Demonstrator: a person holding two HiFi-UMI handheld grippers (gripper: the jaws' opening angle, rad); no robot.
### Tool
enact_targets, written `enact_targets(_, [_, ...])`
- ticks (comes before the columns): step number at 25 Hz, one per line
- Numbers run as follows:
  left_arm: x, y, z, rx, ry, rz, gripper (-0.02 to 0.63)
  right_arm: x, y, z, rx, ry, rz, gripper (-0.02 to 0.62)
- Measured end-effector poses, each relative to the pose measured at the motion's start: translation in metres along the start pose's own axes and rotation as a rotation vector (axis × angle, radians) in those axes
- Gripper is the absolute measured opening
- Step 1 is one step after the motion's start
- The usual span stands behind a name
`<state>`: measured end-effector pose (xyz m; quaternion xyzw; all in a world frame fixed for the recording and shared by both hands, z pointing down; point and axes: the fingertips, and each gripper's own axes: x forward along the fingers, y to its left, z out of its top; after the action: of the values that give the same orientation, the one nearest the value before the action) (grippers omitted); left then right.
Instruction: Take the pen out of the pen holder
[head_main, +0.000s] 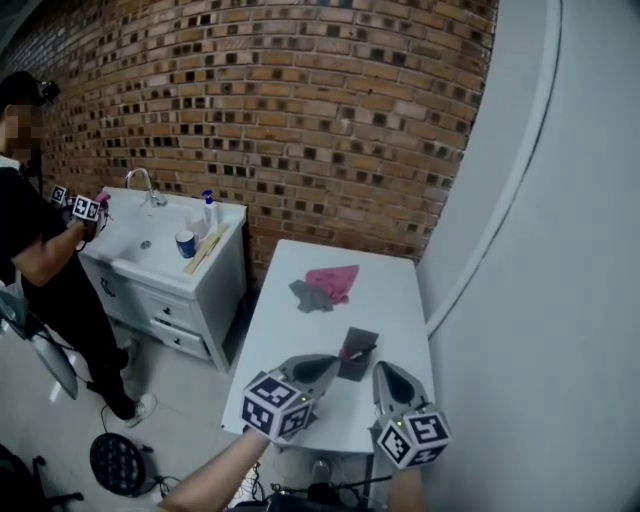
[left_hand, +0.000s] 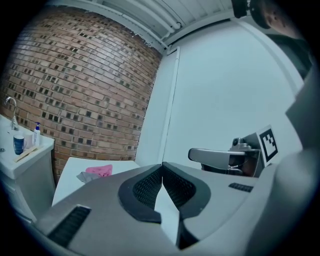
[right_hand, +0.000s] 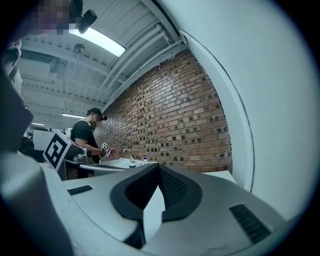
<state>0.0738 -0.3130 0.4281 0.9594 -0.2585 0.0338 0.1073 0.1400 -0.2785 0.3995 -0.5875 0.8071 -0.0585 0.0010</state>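
Observation:
A small dark pen holder (head_main: 356, 356) stands near the front of the white table (head_main: 400, 290), with a pen (head_main: 361, 351) slanting out of its top. My left gripper (head_main: 334, 361) hovers just left of the holder, its jaws shut with nothing between them (left_hand: 161, 164). My right gripper (head_main: 384, 369) hovers just right of the holder, also shut and empty (right_hand: 159, 165). Neither touches the holder. The holder is hidden in both gripper views.
A pink cloth (head_main: 335, 280) and a grey cloth (head_main: 308, 296) lie further back on the table. A white sink cabinet (head_main: 170, 270) stands to the left against the brick wall, with a person (head_main: 40, 250) at it. A white wall (head_main: 560, 300) borders the table's right side.

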Motion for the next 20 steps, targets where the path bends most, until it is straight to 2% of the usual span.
enact_targets(9, [0.046, 0.022, -0.009, -0.013, 0.011, 0.049, 0.008, 0.032, -0.046, -0.021, 0.001, 0.048, 0.03, 0.0])
enact_targets(20, [0.066, 0.033, -0.01, -0.015, 0.025, 0.078, 0.008, 0.049, -0.066, -0.03, 0.023, 0.084, 0.046, 0.0])
